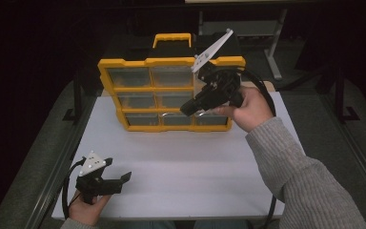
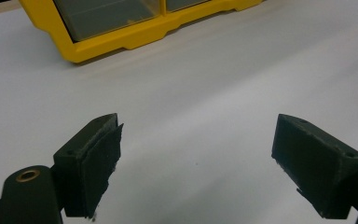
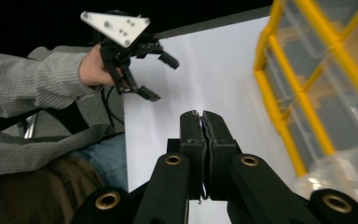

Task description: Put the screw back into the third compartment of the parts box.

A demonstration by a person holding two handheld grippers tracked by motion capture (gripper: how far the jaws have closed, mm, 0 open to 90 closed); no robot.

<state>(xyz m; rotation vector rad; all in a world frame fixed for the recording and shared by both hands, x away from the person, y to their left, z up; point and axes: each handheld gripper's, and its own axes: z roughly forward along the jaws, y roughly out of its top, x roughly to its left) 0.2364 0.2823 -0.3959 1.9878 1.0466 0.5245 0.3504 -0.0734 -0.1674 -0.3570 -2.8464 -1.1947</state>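
Observation:
A yellow organizer box (image 1: 124, 62) with clear drawers and a top handle stands upright at the back of the white table (image 1: 195, 162). My right gripper (image 1: 185, 109) is held up in front of the box's right column, jaws shut with the pads pressed together and nothing seen between them (image 3: 200, 114). The box's yellow frame (image 3: 279, 107) runs along the right of the right gripper view, with a blurred clear drawer edge low beside it. My left gripper (image 1: 118, 168) rests near the table's front left corner, open and empty (image 2: 198, 126); the box's bottom corner (image 2: 121, 37) lies ahead of it.
Bare white tabletop lies between the box and the front edge. The left gripper (image 3: 165, 80) and its grey-sleeved arm appear far off in the right gripper view. Dark floor and a metal table leg (image 1: 274, 52) lie behind the box.

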